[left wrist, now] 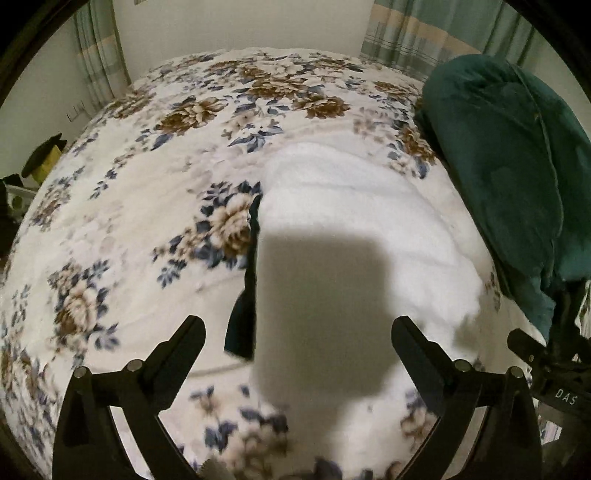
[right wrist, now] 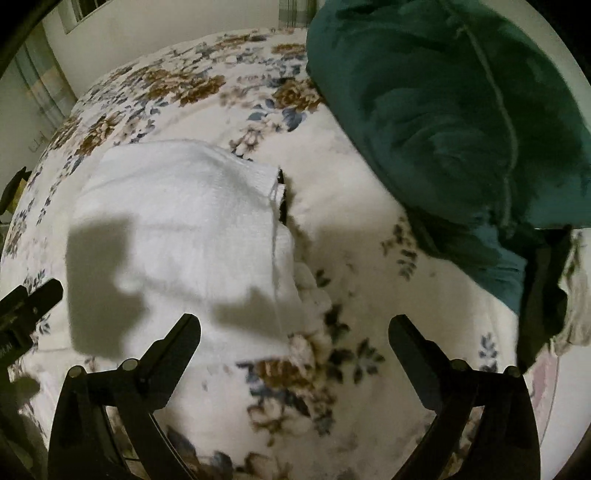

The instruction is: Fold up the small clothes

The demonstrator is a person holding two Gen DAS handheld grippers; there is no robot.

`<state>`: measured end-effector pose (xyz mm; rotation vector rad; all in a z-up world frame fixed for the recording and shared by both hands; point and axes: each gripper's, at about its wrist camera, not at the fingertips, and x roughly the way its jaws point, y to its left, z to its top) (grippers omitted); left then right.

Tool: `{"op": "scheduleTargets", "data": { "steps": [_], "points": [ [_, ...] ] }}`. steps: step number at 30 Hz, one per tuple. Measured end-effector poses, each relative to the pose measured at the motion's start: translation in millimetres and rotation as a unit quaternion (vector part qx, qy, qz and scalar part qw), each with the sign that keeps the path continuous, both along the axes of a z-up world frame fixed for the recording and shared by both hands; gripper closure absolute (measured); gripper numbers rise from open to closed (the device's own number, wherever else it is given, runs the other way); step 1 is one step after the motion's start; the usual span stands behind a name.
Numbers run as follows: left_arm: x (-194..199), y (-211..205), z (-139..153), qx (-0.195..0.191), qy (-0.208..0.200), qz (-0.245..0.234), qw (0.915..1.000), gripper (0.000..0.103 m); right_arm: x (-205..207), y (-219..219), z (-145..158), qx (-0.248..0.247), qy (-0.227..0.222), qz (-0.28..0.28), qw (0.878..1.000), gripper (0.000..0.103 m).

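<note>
Hovering spread wide and empty, both the left gripper (left wrist: pixel 298 334) and right gripper (right wrist: pixel 294 332) are kept off the white garment (right wrist: pixel 177 229), probably so the fold lies undisturbed on the floral bedspread (left wrist: pixel 129 177).

This is a home bedroom: a bed (left wrist: pixel 147 229) under a flower-patterned blanket fills the scene, a teal pillow (left wrist: pixel 509 166) lies at its right, and striped curtains (left wrist: pixel 424 40) hang along the pale far wall (left wrist: pixel 240 26).
</note>
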<state>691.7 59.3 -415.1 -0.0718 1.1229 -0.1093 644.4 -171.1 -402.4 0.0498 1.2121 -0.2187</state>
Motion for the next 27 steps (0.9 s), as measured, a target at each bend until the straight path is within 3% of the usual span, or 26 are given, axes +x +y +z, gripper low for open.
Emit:
{"op": "scheduleTargets", "data": {
  "steps": [9,21,27],
  "points": [
    [-84,-9,89,0.027,-0.036,0.014,0.9989,0.0,-90,3,101,-0.034,-0.056,0.01,0.998,0.0],
    [-203,-13,226,0.041,-0.097,0.01,0.9944,0.0,-224,12,272,-0.033,-0.133,0.007,0.991,0.0],
    [-252,-11,279,0.038,-0.123,0.011,0.9916,0.0,-287,25,350,-0.04,-0.173,0.023,0.984,0.0]
  ]
}}
